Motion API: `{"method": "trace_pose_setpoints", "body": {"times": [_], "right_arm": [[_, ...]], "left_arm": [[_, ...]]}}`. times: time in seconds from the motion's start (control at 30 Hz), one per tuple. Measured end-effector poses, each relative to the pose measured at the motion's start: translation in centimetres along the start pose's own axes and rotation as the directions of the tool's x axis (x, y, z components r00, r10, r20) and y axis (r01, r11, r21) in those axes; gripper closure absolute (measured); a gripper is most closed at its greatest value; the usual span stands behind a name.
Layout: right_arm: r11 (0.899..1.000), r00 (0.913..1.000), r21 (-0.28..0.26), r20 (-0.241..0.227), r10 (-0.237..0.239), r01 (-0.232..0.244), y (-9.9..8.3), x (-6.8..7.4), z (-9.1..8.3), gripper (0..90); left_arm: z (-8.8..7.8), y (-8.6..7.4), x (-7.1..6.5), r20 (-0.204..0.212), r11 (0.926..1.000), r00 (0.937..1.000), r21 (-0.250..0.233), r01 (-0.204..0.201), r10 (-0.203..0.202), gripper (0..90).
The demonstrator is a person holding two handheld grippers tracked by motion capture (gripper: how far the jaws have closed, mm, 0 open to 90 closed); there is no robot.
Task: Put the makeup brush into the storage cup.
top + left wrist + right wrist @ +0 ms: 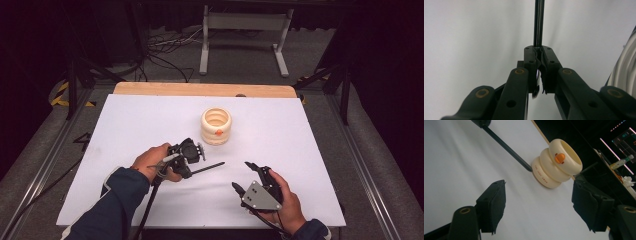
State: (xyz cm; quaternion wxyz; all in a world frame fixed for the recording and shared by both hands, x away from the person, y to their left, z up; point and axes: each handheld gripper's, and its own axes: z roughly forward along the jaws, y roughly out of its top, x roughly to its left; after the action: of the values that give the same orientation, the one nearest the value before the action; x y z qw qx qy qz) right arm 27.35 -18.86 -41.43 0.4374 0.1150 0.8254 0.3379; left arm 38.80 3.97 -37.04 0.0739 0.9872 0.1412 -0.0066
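Observation:
A slim black pen [210,167] sticks out level from my left gripper [190,171], pointing right just above the white table. In the left gripper view, the jaws of the left gripper [539,50] are shut on the pen [539,22], which runs straight ahead. A cream ribbed holder [216,126] with an orange beak stands upright past the middle of the table. My right gripper [242,176] hovers at the front right, open and empty. In the right gripper view, its own jaws [539,185] frame the holder [556,165], and the pen [506,147] has its tip close to that holder.
The white sheet [125,130] covers the table, and a wooden strip [200,90] shows along its far edge. Beyond it stand a grey metal frame [245,30] and floor cables [165,50]. Dark rails run along both sides.

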Motion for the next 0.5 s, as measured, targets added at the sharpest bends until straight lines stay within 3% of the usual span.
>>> {"method": "trace_pose_setpoints", "body": {"times": [0.17, 0.33, 0.4, 0.5], "right_arm": [[0.999, 0.9985, -0.005, 0.004, -0.054, 0.054, 0.8, 0.8, 1.1, 30.8], [0.991, 0.9914, 0.012, 0.012, -0.130, 0.130, 2.0, 2.1, 2.7, 35.9], [0.985, 0.9849, 0.024, 0.005, -0.173, 0.173, 2.4, 2.6, 3.2, 37.1], [0.967, 0.9673, 0.040, -0.002, -0.254, 0.254, 3.0, 3.7, 4.1, 42.7]], "left_arm": [[0.1, 1.1, -0.1, -0.011, 0.9997, 0.9998, 0.015, -0.016, 0.017, 84.0], [0.2, 1.7, -0.4, -0.016, 0.9996, 0.9996, 0.016, -0.022, 0.023, 83.9], [0.3, 1.9, -0.5, -0.019, 0.9993, 0.9994, 0.024, -0.028, 0.028, 83.9], [0.4, 2.2, -0.7, -0.016, 0.9994, 0.9994, 0.017, -0.032, 0.032, 83.9]]}}
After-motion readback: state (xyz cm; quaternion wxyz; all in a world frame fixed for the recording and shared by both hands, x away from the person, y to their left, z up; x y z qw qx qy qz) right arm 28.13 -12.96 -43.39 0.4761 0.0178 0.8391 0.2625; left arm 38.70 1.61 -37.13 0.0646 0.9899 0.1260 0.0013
